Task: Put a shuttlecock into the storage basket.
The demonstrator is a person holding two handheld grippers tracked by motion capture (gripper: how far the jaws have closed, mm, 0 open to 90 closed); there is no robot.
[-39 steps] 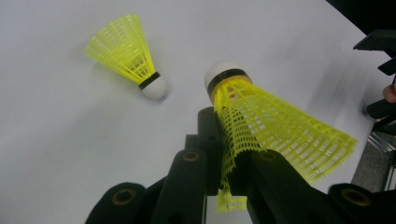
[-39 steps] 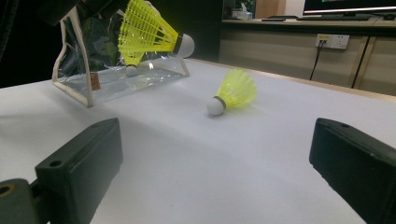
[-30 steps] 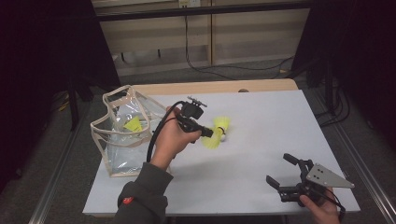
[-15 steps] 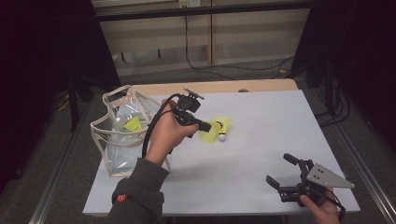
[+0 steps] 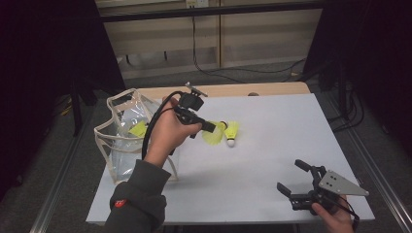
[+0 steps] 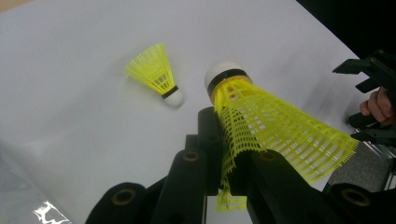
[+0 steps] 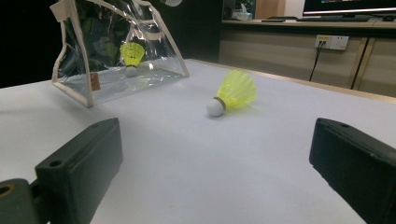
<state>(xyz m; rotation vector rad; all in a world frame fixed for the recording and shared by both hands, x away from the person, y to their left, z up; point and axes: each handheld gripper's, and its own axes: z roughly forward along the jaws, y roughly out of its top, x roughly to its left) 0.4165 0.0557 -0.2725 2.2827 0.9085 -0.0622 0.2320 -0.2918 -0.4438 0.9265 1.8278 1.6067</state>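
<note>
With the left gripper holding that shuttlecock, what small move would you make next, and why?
Probably carry it left over the clear bag's open top. The left gripper pinches a yellow shuttlecock by its skirt above the table, and another shuttlecock already lies in that bag.

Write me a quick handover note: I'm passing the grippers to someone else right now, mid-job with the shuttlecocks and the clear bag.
Left gripper: shut on the skirt of a yellow shuttlecock, held above the table beside the bag.
Right gripper: open, holding nothing, at the table's near right corner.
Clear bag: on the table's left side, one shuttlecock inside.
Second loose shuttlecock: lying on the table mid-way, just right of the left gripper.
Done: one in the bag, one picked up.
Left, probably: drop the held one into the bag, then fetch the last.
</note>
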